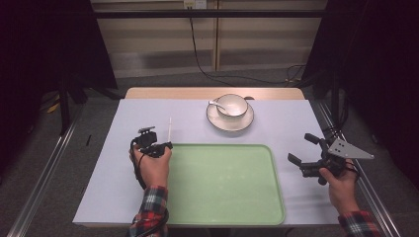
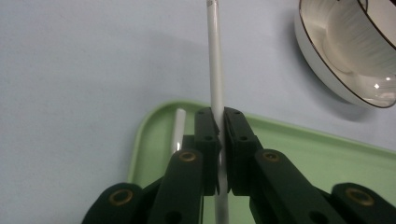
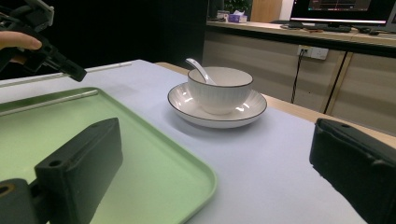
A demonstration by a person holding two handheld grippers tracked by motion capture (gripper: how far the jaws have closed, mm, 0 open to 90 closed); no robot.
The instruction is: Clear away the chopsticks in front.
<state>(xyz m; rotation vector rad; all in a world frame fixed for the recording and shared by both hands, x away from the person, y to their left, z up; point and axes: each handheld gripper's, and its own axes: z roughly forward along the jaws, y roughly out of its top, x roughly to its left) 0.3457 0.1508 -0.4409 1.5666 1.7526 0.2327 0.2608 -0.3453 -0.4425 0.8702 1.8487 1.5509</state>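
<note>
My left gripper (image 1: 167, 146) (image 2: 220, 116) is shut on a thin white stick (image 1: 170, 127) (image 2: 215, 60), held over the far left corner of the green tray (image 1: 222, 182) (image 2: 303, 149). The stick points away toward the table's far side. A second white stick (image 2: 178, 128) (image 3: 51, 102) lies inside the tray along its left rim. The right gripper view shows the left gripper (image 3: 70, 70) with its stick (image 3: 105, 67) above the tray (image 3: 140, 154). My right gripper (image 1: 300, 148) (image 3: 219, 154) stands open to the right of the tray, with nothing between its jaws.
A white bowl (image 1: 232, 105) (image 3: 219, 91) with a white spoon (image 1: 216, 104) (image 3: 198, 70) in it stands on a saucer (image 1: 230, 123) (image 3: 252, 109) beyond the tray. A pale blue mat (image 1: 123, 177) covers the table. Metal rails run along both sides.
</note>
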